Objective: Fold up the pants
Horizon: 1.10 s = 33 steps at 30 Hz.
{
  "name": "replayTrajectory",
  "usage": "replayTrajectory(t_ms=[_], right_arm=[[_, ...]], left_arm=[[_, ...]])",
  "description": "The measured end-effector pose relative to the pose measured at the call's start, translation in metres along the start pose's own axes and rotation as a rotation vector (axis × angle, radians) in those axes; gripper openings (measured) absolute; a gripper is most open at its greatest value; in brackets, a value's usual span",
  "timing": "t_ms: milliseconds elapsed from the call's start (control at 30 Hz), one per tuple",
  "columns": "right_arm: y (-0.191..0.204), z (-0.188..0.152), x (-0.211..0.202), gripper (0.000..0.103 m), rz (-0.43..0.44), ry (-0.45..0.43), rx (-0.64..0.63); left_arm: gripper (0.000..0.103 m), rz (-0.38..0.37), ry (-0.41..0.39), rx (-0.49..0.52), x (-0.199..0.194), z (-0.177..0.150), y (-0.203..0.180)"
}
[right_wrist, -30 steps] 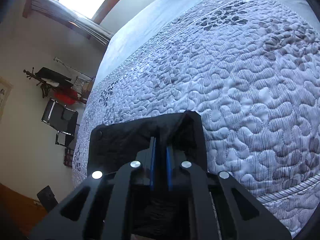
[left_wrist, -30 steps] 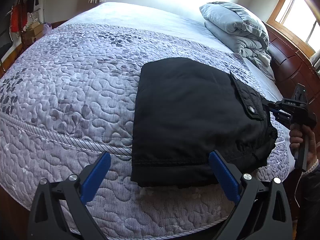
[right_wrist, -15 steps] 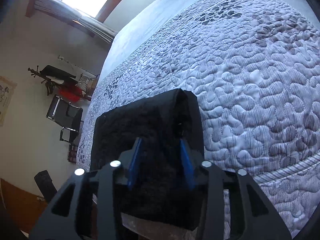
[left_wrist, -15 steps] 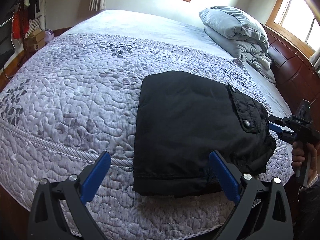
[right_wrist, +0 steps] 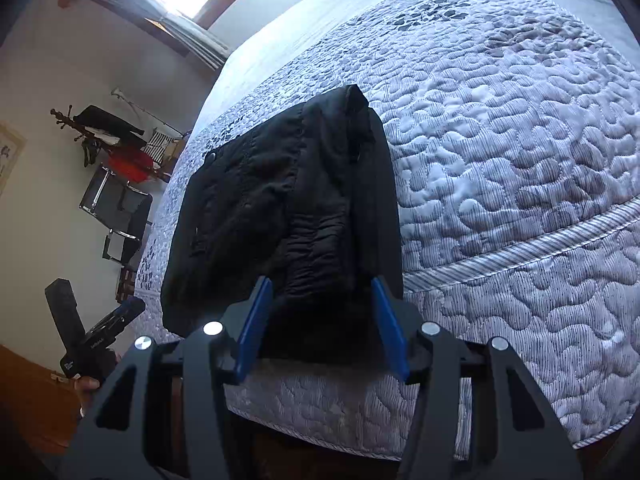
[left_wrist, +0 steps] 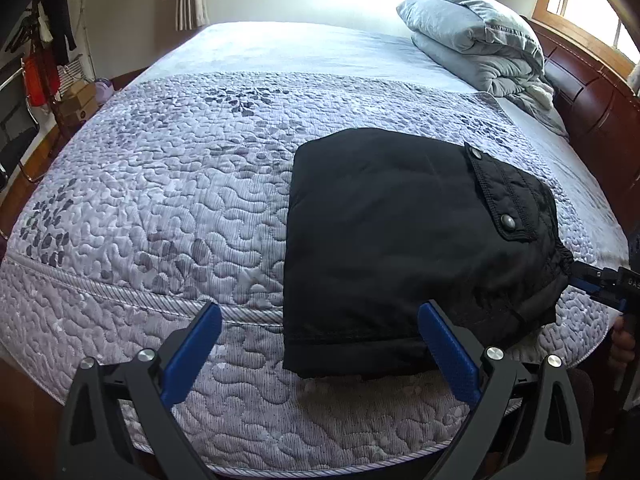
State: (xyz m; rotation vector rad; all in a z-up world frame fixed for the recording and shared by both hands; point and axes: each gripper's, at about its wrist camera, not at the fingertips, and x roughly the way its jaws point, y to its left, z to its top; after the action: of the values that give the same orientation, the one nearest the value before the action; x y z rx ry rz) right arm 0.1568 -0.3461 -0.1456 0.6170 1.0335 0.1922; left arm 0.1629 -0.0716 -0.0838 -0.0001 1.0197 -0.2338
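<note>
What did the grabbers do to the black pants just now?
The right gripper let go of the folded black pants: its blue fingers, shut on the cloth a second ago, are opening and have pulled back from the waistband. The left gripper stayed open, and the pants stayed folded on the purple quilted bedspread.

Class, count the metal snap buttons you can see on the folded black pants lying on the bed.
2, both on the pocket flap of the black pants: upper snap button at its far corner, lower snap button near its front edge. Others may be hidden in folds.

Black pants (left_wrist: 392, 240), lilac pebble-quilted bedspread (left_wrist: 168, 208)
</note>
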Motion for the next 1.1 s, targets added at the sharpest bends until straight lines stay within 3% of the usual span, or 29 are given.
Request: replayTrajectory(t_ms=[100, 167, 233, 300, 433, 567, 767, 900, 1100], right_arm=[[0.003, 0.0, -0.006, 0.054, -0.003, -0.011, -0.008], [0.004, -0.003, -0.012, 0.064, -0.034, -0.015, -0.019], [0.005, -0.007, -0.02, 0.066, -0.058, -0.021, -0.027], [0.004, -0.011, -0.027, 0.07, -0.063, -0.021, -0.03], [-0.001, -0.018, -0.036, 0.073, -0.05, -0.021, -0.028], [-0.005, -0.025, -0.038, 0.074, -0.036, -0.016, -0.018], [-0.011, -0.032, -0.038, 0.074, -0.026, -0.01, 0.006], [-0.012, -0.035, -0.033, 0.074, -0.017, 0.004, 0.014], [-0.012, -0.036, -0.028, 0.075, -0.023, 0.02, 0.016]], left_arm=[[0.099, 0.001, 0.02, 0.009, 0.001, 0.0, 0.002], [0.099, 0.007, 0.031, 0.008, 0.003, -0.001, 0.008], [0.099, -0.018, 0.058, 0.002, 0.005, 0.0, 0.015], [0.099, -0.085, 0.103, -0.019, 0.005, 0.001, 0.025], [0.099, -0.299, 0.16, -0.119, 0.005, 0.001, 0.048], [0.099, -0.338, 0.179, -0.172, 0.01, 0.001, 0.063], [0.099, -0.54, 0.263, -0.353, 0.033, -0.01, 0.086], [0.099, -0.51, 0.292, -0.361, 0.046, -0.014, 0.082], [0.099, -0.359, 0.281, -0.29, 0.06, -0.006, 0.065]])
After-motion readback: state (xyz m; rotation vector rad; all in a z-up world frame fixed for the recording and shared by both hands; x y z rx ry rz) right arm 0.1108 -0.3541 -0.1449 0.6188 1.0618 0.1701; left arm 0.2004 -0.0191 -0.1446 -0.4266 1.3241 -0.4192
